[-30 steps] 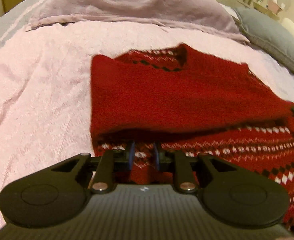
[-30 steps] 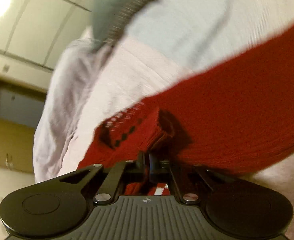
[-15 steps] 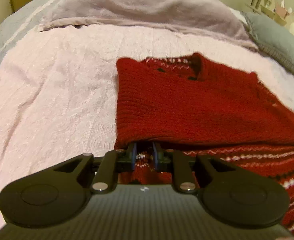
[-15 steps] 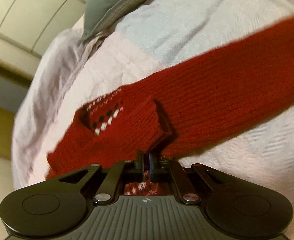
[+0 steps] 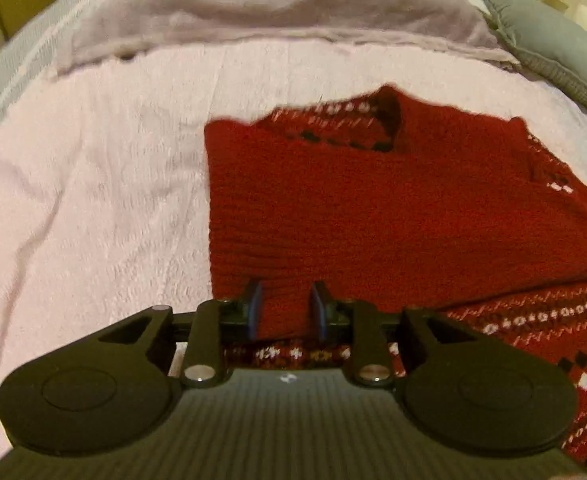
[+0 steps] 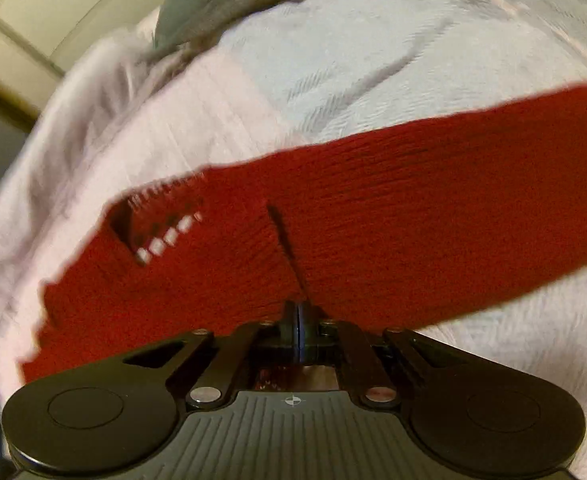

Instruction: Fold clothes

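Pinching the red sweater (image 6: 413, 208), the right gripper (image 6: 299, 320) is clamped; the left gripper (image 5: 285, 308) is opening around its folded edge.

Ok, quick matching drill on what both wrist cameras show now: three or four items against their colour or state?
Items:
1 sweater
2 pillow
3 left gripper
4 right gripper

Descriptions:
A grey, far right by the bed's head
B jaws pinched tight on knit
C red, folded over on the pink bedspread
D jaws opening, knit between them

Pairs: 1-C, 2-A, 3-D, 4-B
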Demonstrator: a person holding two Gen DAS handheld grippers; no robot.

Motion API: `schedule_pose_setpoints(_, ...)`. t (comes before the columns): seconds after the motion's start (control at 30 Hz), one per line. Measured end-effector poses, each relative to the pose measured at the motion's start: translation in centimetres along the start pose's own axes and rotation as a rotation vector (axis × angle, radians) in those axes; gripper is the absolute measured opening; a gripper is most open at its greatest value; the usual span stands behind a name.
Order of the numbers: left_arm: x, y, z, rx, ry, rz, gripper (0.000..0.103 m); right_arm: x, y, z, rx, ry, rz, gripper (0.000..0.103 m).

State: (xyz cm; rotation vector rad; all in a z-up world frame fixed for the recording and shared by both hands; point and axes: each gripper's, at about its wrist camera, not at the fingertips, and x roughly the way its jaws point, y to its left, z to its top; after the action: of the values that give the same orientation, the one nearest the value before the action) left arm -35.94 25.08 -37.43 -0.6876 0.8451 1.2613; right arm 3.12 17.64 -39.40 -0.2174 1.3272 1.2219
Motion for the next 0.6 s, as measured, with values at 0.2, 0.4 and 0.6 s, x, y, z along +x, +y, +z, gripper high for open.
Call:
schedule_pose_setpoints(0.2,-2.7,-1.9,-0.1,0.006,0.018,-0.026,0.022,-6.6,-8.9,0.7,0.201,-0.086,0.001,0.012)
schedule_pose_setpoints(0.4,-3.5,-2.6,-0.4,-0.084,0.047,-0.056,0.022,-13.7,-19.6,2.7,0.445,-0.295,-0.053,0.05)
schedule_pose_setpoints(0.6,-3.6,-4.0,-0.7,-0.118,0.069,-0.116,0.022,-15.0,-28.4,3.8,0.759,-0.478,-0.001,0.05)
